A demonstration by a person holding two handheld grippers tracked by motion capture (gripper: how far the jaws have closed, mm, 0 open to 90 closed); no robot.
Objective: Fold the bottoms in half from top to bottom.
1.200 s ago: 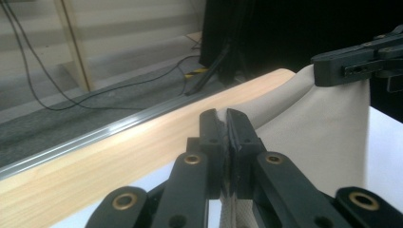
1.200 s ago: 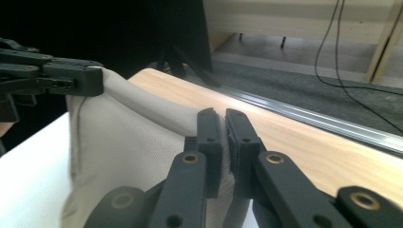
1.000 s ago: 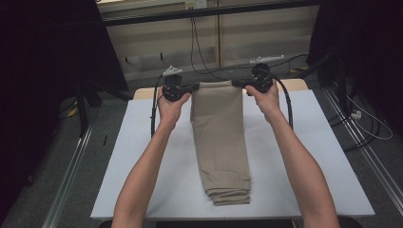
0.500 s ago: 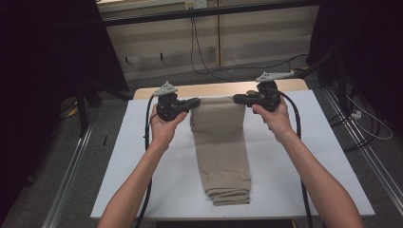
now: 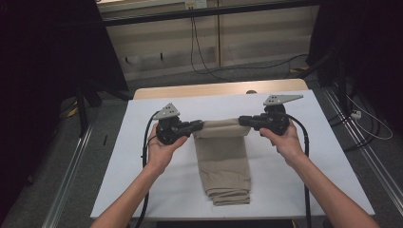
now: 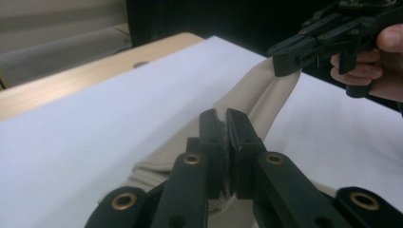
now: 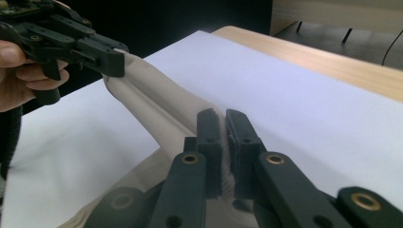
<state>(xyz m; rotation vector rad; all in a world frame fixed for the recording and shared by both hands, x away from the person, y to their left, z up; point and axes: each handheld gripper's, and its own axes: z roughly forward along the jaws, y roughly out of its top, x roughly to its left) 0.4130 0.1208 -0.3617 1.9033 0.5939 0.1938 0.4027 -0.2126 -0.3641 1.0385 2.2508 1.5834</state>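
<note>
Folded beige trousers (image 5: 223, 161) lie lengthwise on the white table (image 5: 142, 156). Their far end is lifted and stretched between the two grippers. My left gripper (image 5: 198, 126) is shut on the left corner of that end; in the left gripper view its jaws (image 6: 226, 124) pinch the beige cloth (image 6: 266, 97), with the other gripper (image 6: 287, 64) clamped on the far corner. My right gripper (image 5: 243, 120) is shut on the right corner; the right gripper view shows its jaws (image 7: 223, 124) closed on the cloth (image 7: 161, 109), and the left gripper (image 7: 114, 64) holds the opposite corner.
A wooden strip (image 5: 214, 89) runs along the table's far edge, with cables and a wall panel behind it. Metal rails (image 5: 71, 166) flank the table on both sides. White tabletop shows to the left and right of the trousers.
Both hands have drawn toward the near side of the table, carrying the far end of the trousers back over the rest of the garment. Both grips have stayed closed.
</note>
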